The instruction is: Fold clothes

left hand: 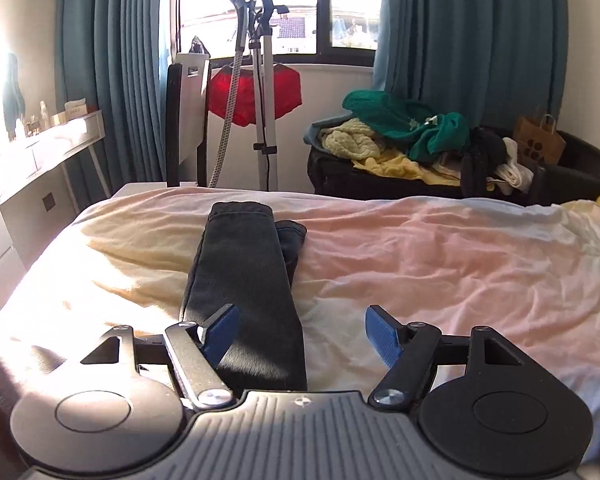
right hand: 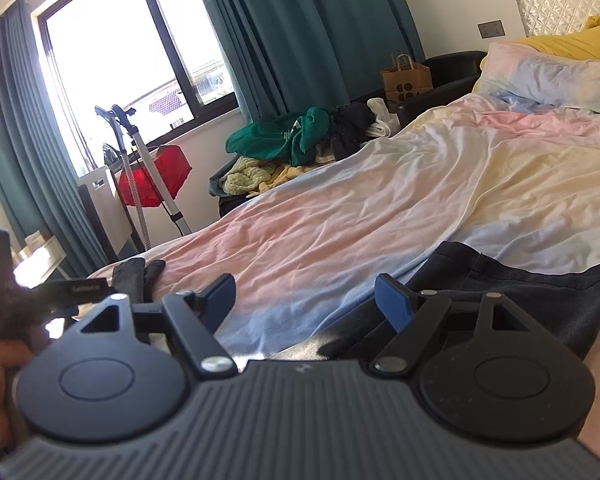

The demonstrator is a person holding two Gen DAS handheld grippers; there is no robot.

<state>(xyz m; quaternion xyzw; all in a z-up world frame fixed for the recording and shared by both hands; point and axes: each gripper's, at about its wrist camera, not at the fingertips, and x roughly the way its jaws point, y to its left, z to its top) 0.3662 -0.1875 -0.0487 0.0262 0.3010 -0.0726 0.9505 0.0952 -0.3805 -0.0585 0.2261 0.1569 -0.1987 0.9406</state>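
Lying lengthwise on the pastel bedsheet [left hand: 440, 256] in the left wrist view, dark folded trousers [left hand: 244, 280] run from just under the left gripper [left hand: 302, 334] toward the bed's far edge. The jaws stand apart; the left pad overlaps the cloth without pinching it. Beyond that edge a pile of clothes [left hand: 404, 136] fills a dark chair.

From the right wrist view, the right gripper [right hand: 306, 300] hangs open over bare sheet [right hand: 380, 200], gripping nothing. The trousers' wider end [right hand: 512, 292] lies beside its right finger, near the bed's near edge.
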